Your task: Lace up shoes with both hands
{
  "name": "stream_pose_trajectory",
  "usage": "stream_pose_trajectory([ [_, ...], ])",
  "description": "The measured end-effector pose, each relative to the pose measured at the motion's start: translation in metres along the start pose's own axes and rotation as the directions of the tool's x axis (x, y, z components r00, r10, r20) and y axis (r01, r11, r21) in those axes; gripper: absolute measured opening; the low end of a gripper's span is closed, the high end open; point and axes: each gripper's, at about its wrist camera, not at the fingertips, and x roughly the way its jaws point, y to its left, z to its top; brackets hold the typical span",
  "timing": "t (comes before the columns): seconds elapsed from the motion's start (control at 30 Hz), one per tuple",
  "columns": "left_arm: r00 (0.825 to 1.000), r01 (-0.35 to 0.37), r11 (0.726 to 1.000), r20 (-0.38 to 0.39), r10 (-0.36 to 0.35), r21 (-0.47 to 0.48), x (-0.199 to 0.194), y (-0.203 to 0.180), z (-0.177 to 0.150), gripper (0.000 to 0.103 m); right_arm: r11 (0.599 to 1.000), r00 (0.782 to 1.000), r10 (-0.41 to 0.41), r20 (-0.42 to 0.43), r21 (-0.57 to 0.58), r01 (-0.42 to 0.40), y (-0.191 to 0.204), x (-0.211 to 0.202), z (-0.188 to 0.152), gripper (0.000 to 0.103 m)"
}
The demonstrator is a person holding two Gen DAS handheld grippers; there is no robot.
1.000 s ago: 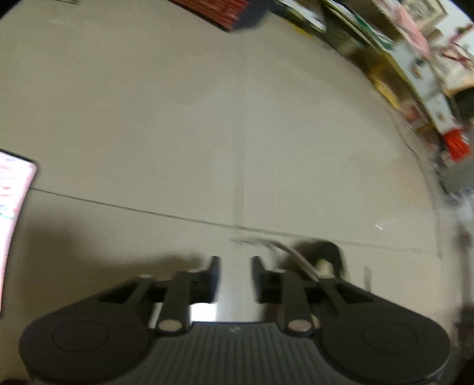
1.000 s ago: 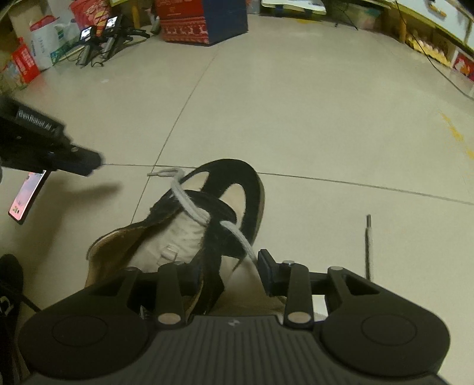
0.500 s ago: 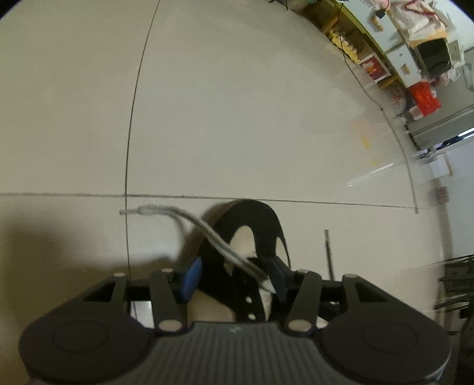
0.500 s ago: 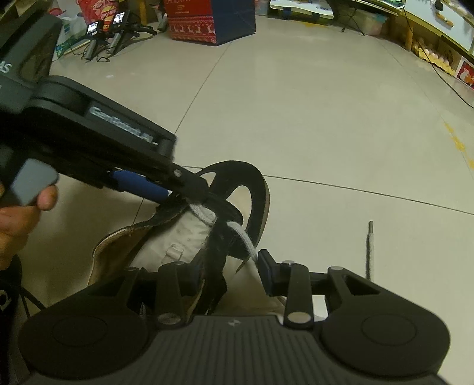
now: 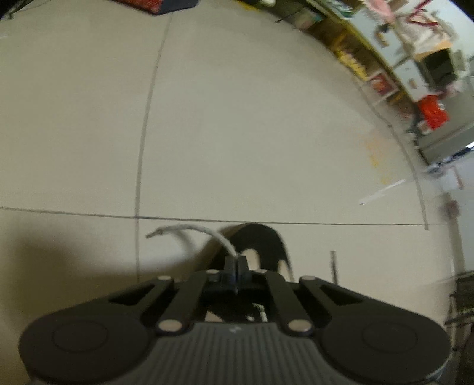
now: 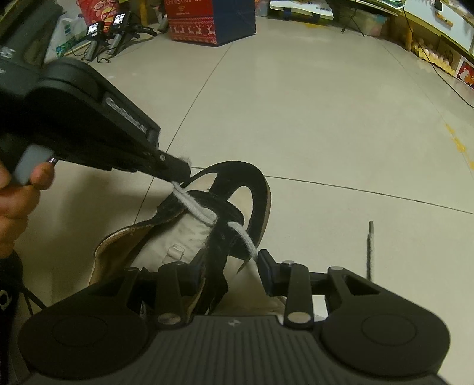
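The shoe [image 6: 183, 237], black and beige, sits on the pale tiled floor [image 6: 311, 118] with its toe pointing away. A white lace [image 6: 195, 207] crosses its upper. The left gripper [image 5: 235, 266] is pinched tight on that lace just above the shoe's toe side; the free end curls out beyond it, somewhat blurred. The right gripper [image 6: 228, 272] stands at the shoe's near end, part-way open, with the black upper between its fingers; its left finger is hidden behind the flap, so I cannot tell whether it presses. The lace runs down to its right finger [image 6: 266, 266]. A loose grey stick-like thing [image 6: 369, 248] lies right of the shoe. A hand [image 6: 17, 201] holding the left gripper is cut off at the edge. A red Christmas box [image 6: 207, 20] stands far behind the shoe.
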Motion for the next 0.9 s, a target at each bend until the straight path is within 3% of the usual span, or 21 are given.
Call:
stream_pose_trajectory([
  [0.13, 0.996, 0.092, 0.993, 0.011, -0.093, 0.073, -0.015, -0.008, -0.004, 0.001, 1.000, 1.000, 0.005, -0.001, 0.013, -0.005, -0.002, 0.000, 0.000, 0.037],
  [0.37, 0.971, 0.240, 0.968, -0.014, -0.240, 0.077, -0.032, -0.008, -0.010, 0.001, 1.000, 1.000, 0.010, 0.003, 0.016, -0.010, -0.004, 0.000, -0.001, 0.039],
  [0.7, 0.950, 0.309, 0.948, -0.065, -0.305, 0.079, -0.044, -0.016, -0.025, 0.000, 0.999, 1.000, 0.011, 0.009, 0.035, -0.011, -0.011, 0.001, -0.003, 0.046],
  [0.9, 0.927, 0.375, 0.918, -0.087, -0.366, 0.133, -0.058, -0.015, -0.032, 0.000, 0.999, 1.000, 0.006, 0.008, 0.038, -0.007, -0.011, 0.001, -0.004, 0.047],
])
